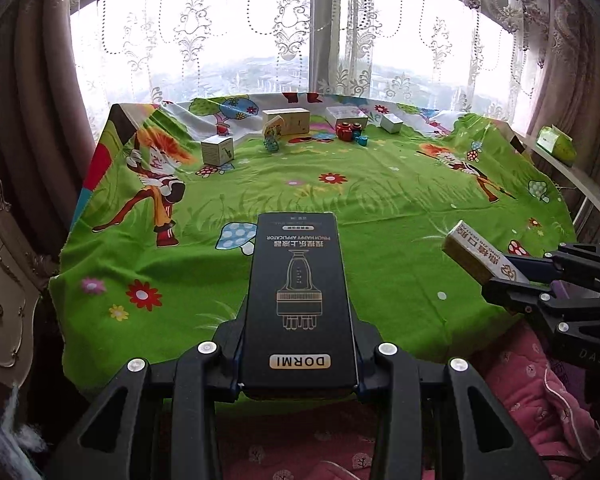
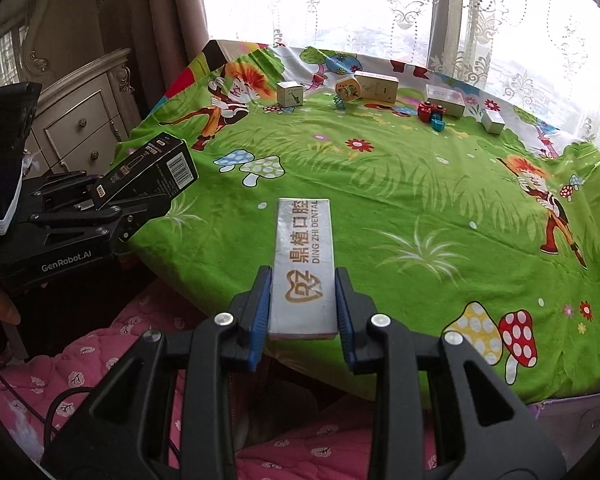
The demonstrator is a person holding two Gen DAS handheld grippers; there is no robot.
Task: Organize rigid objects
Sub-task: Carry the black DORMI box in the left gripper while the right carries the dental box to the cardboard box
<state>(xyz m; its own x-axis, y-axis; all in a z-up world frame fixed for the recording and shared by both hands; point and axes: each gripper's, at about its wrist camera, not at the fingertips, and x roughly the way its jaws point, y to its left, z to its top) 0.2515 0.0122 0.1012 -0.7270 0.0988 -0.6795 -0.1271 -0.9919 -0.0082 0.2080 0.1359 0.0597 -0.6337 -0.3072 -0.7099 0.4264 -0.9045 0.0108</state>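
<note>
Bright window, lace curtains, and a table (image 1: 400,264) draped in a loud green cartoon cloth, mushrooms and flowers everywhere. Both hands are loaded.

The left gripper (image 1: 298,360) is clamped on a long black box (image 1: 298,280), the one printed DORMI. The jaws pinch its near end across the width, and the rest juts forward over the near edge of the cloth. From the right wrist view that same black box (image 2: 152,172) shows its barcode end, clear of the table.

The right gripper (image 2: 302,304) has its blue pads (image 2: 261,304) pressed tight on a slim silver box (image 2: 303,260) marked DING ZHI DENTAL, again held at the near end, the far end hanging out over the green. In the left view the silver box (image 1: 480,254) tilts up and inward.

Both look like light, stiff cardboard cartons: rigid enough to carry by one end, though I'd judge hard squeezing could dent the walls, and that glossy print may slip. A hold nearer the middle would tame the long overhang. Still, each sits straight in its jaws.

Further out, along the far edge by the window, stands the collection: a small cube box (image 1: 218,151), a little cartoon figure (image 1: 272,134), a tan box (image 1: 288,120), a pale flat box (image 1: 346,115), a red toy (image 1: 348,131), a teal cup (image 1: 363,140) and a small white box (image 1: 392,122). My guess: these two cartons belong up there too, and there's a gap between the cube and the figure.
</note>
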